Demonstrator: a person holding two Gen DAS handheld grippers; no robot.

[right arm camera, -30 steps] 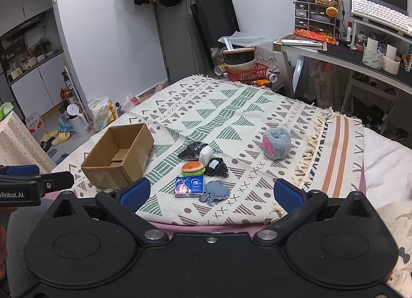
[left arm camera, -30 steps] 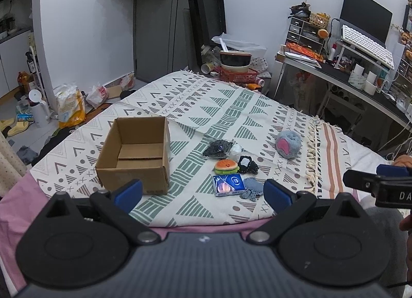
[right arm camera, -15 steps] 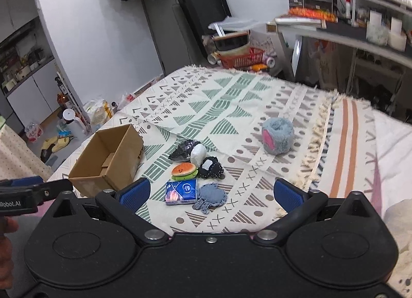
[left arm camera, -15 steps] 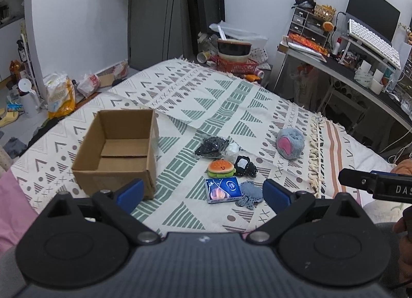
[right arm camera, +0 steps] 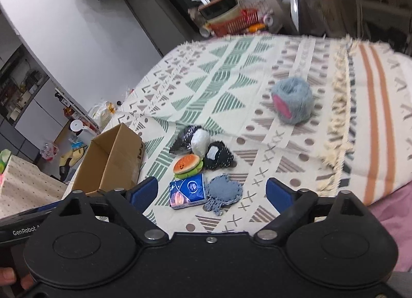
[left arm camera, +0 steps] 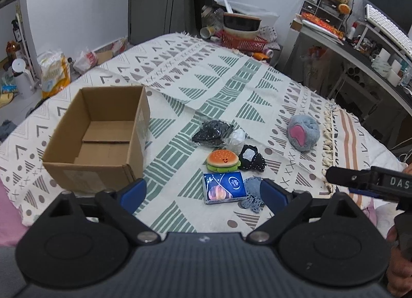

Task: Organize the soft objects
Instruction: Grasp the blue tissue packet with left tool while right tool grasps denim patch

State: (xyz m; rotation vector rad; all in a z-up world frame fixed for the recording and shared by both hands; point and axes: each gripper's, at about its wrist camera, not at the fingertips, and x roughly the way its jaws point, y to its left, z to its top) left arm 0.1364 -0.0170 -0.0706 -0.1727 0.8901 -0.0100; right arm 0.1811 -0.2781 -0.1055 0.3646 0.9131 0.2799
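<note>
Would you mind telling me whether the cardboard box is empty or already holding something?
Empty: the cardboard box shows only its bare bottom flaps inside.

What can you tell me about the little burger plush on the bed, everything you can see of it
The burger plush is a small soft toy, seemingly fabric: an orange-tan bun with pale speckles and a stitched smiling face, over a frilly green lettuce layer. It lies flat, face up, on the patterned blanket, in the cluster of small items right of the cardboard box. Its right edge meets a black knitted piece; the blue packet lies just in front of it. No gripper touches it.
</note>
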